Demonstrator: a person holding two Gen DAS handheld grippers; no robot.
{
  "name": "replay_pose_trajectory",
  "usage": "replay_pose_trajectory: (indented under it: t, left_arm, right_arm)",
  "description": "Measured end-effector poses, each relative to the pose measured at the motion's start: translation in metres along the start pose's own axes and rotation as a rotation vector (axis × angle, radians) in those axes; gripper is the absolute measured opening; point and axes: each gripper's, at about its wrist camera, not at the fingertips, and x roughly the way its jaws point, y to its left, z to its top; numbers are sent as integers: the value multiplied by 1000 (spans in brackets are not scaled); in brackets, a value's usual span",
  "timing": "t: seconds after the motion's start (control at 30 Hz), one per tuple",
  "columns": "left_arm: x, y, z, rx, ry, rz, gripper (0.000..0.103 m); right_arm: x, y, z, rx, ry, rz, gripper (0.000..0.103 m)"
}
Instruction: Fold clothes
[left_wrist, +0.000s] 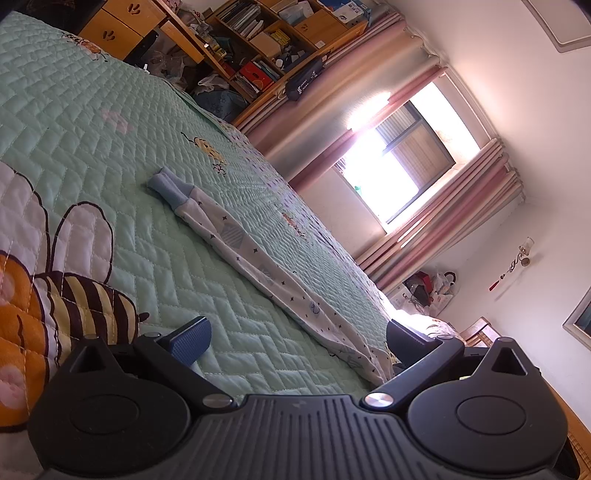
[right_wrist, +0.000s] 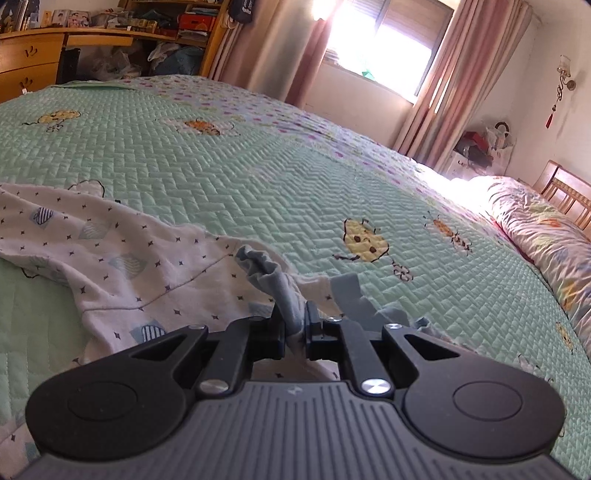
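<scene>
Two grippers are working over a green quilted bed (right_wrist: 258, 177). Right gripper (right_wrist: 295, 332) jaws are pinching the blue waistband of white patterned pyjama trousers (right_wrist: 122, 258) lying on the quilt. Left gripper (left_wrist: 295, 343) jaws are standing wide open, holding nothing, beside the trouser leg.

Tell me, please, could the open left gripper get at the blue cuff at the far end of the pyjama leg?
Probably yes: the left gripper stands open, nothing lies on the quilt between it and the blue cuff, though the cuff lies well ahead, so it needs a forward reach.
</scene>
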Motion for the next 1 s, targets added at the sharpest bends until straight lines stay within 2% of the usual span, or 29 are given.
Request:
replay_pose_trajectory:
  t: [0.1, 0.17, 0.27, 0.4, 0.5, 0.6, 0.73, 0.9, 0.93, 1.0]
  left_arm:
    - [1, 0, 1, 1, 1, 0, 102]
    - [1, 1, 1, 0, 1, -2, 102]
    - [1, 1, 1, 0, 1, -2, 102]
    - [1, 2, 3, -1, 1, -4, 102]
    - [1, 2, 3, -2, 1, -5, 102]
    - [1, 2, 4, -2, 2, -5, 102]
    - [2, 3, 4, 0, 3, -4, 102]
    - [2, 2, 4, 3, 5, -1, 102]
    - [2, 1, 4, 4, 6, 0, 102]
    - [2, 1, 3, 5, 6, 1, 102]
  right_arm:
    - [5, 5, -4, 5, 35, 24, 18]
    - [2, 11, -8, -20, 44, 33, 35]
    - [-13, 14, -11, -47, 24, 49, 51]
    - [-39, -2, -18, -9, 6, 86, 54]
    - [-68, -43, -31, 136, -27, 115, 54]
    - [-93, -107, -58, 377, -47, 151, 54]
    - [-103, -200, -110, 719, -63, 187, 54]
    - [-78, -266, -144, 1046, -117, 338, 55]
    - [-68, -273, -149, 1097, -112, 358, 55]
    - [-40, -283, -163, 1173, -25, 385, 56]
